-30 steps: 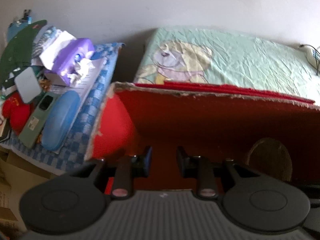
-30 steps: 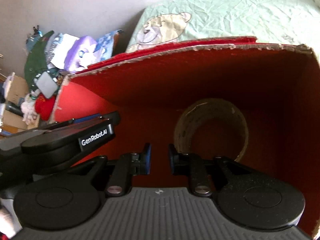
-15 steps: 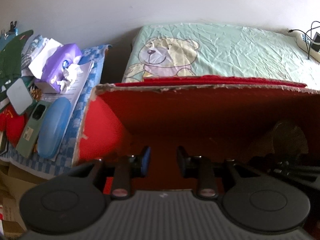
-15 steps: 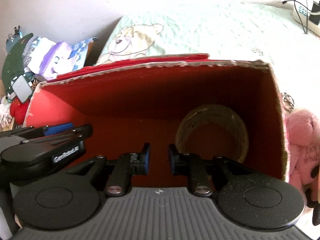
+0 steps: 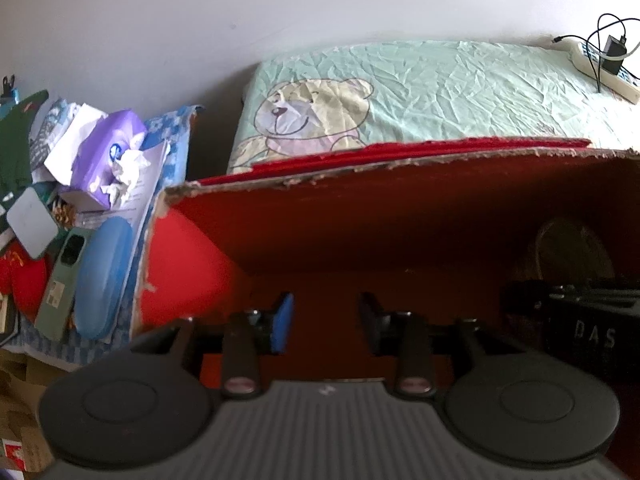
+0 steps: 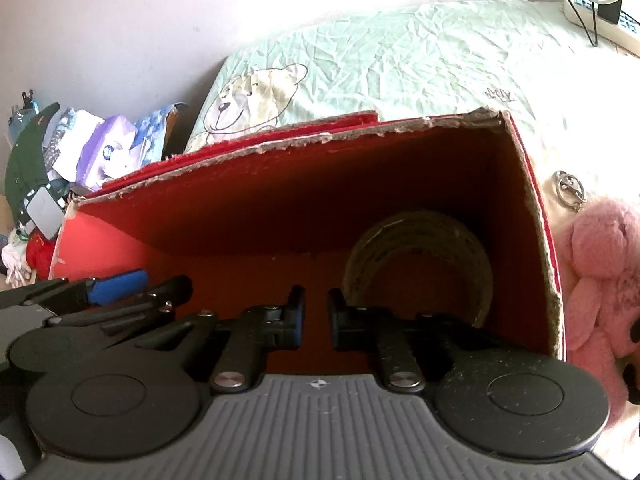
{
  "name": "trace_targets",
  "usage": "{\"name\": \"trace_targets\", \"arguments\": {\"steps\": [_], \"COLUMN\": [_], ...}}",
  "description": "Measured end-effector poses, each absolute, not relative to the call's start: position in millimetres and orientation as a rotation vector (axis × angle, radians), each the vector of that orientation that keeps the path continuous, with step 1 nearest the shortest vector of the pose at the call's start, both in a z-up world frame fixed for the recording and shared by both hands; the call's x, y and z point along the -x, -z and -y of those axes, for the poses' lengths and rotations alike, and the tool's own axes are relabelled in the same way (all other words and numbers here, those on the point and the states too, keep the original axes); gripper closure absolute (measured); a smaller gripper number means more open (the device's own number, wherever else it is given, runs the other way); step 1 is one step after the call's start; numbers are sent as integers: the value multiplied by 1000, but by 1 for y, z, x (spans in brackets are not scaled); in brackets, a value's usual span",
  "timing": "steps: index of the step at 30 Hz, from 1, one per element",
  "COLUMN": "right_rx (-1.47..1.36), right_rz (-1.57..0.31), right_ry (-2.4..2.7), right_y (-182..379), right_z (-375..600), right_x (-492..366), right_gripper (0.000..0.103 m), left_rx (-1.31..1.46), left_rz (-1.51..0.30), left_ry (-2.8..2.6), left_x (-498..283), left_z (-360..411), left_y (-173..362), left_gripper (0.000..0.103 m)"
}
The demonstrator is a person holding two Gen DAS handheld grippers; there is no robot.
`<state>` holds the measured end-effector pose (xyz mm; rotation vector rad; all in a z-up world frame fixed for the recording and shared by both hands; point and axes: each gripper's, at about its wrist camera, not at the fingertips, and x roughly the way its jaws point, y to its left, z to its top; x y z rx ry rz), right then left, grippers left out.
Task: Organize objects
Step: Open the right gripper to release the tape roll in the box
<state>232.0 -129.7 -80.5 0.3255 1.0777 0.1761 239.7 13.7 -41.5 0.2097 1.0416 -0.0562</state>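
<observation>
A red cardboard box (image 5: 380, 216) with torn rims lies open on the bed; it also shows in the right wrist view (image 6: 280, 200). A brown tape roll (image 6: 420, 268) stands inside it at the right, and it also shows dimly in the left wrist view (image 5: 572, 248). My left gripper (image 5: 325, 322) is open and empty over the box floor. My right gripper (image 6: 316, 320) is open by a narrow gap and empty, just left of the roll. A pink plush toy (image 6: 600, 280) lies outside the box's right wall.
A green bear-print sheet (image 5: 440, 92) covers the bed behind the box. A cluttered side table at the left holds a purple tissue box (image 5: 108, 152), a blue case (image 5: 102, 276) and a green phone (image 5: 60, 280). A power strip (image 5: 600, 64) lies at far right.
Both grippers have pulled back and risen, so more of the bed and box rim shows. The left jaws have opened wider. The pink plush toy has come into the right wrist view.
</observation>
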Motion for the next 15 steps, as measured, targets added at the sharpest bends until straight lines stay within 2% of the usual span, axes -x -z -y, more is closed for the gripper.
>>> {"name": "trace_targets", "arguments": {"steps": [3,15], "right_rx": [-332,-314], "right_rz": [-1060,-1005], "right_ry": [-216,-230], "right_y": [79,72], "right_z": [129,131], "right_x": [-231,-225], "right_gripper": [81,81], "left_rx": [-223,-264], "left_rz": [-1038,-999], "left_ry": [58,48], "left_x": [-240,-236], "left_z": [-12,-7], "left_y": [41,40], "left_gripper": [62,60]}}
